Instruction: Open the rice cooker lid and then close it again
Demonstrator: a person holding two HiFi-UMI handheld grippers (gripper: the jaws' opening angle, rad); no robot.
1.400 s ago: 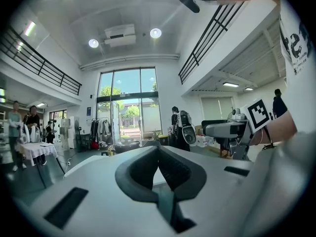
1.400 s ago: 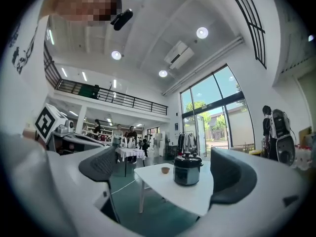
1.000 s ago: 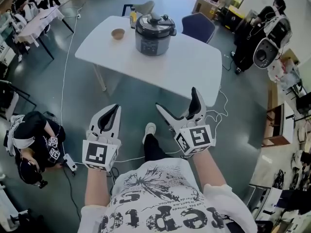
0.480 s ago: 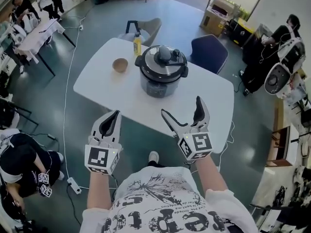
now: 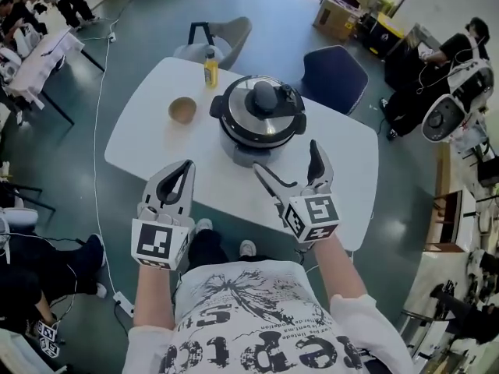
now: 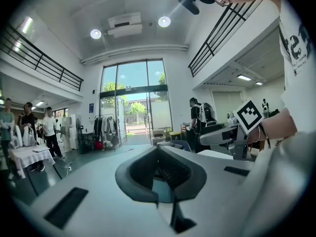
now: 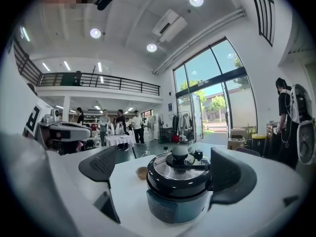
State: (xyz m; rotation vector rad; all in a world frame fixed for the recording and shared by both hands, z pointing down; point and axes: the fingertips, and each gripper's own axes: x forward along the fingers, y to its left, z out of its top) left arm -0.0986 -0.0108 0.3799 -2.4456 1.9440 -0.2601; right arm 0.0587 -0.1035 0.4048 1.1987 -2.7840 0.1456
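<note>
A dark, round rice cooker (image 5: 261,121) stands near the middle of a white table (image 5: 343,162), with its lid (image 5: 265,111) down and shut. A rounded knob (image 5: 263,95) sits on top of the lid. To the left of the cooker on the table is a small tan bowl (image 5: 182,110), standing apart from it. Behind the cooker, near the far edge, a yellow bottle (image 5: 210,66) stands upright. A grey chair (image 5: 222,36) and a dark blue chair (image 5: 335,75) are drawn up at the far side of the table.

The person stands at the near side, holding both grippers over the near edge of the table, short of the cooker. The right gripper (image 5: 286,157) points at the cooker with its jaws spread wide and nothing between them. In the right gripper view the cooker appears framed between the two pads but lies beyond them, untouched. The left gripper (image 5: 181,174) is held to the left of the cooker, well apart from it. Its jaws are pressed together and hold nothing.

Beyond the table is a large open hall with a grey floor, and other people stand at its edges.
</note>
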